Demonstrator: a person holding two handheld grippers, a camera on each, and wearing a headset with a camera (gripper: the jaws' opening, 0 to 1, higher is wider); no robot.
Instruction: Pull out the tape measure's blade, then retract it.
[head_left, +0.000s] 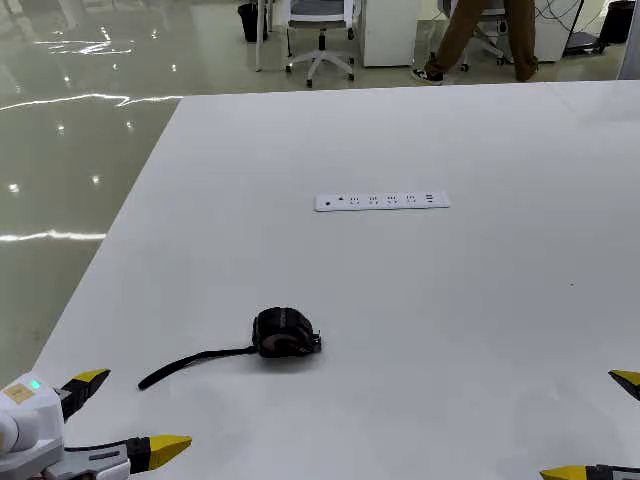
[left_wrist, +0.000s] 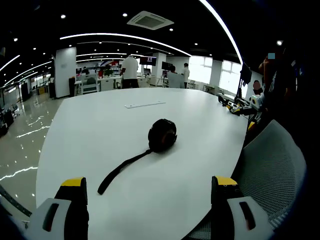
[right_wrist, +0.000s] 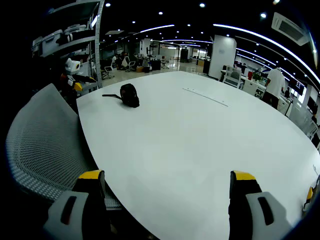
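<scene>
We hold our left claw (head_left: 130, 411) and right claw (head_left: 595, 425) wide and empty, both well short of the power strip (head_left: 382, 202), since the tape measure (head_left: 285, 333), lying on the white surface (head_left: 450, 320) nearer us than that strip and to its left, is not yet gripped, its blade wound in

No legible txt — marks on tape measure (head_left: 285, 333), power strip (head_left: 382, 201) too small.
</scene>
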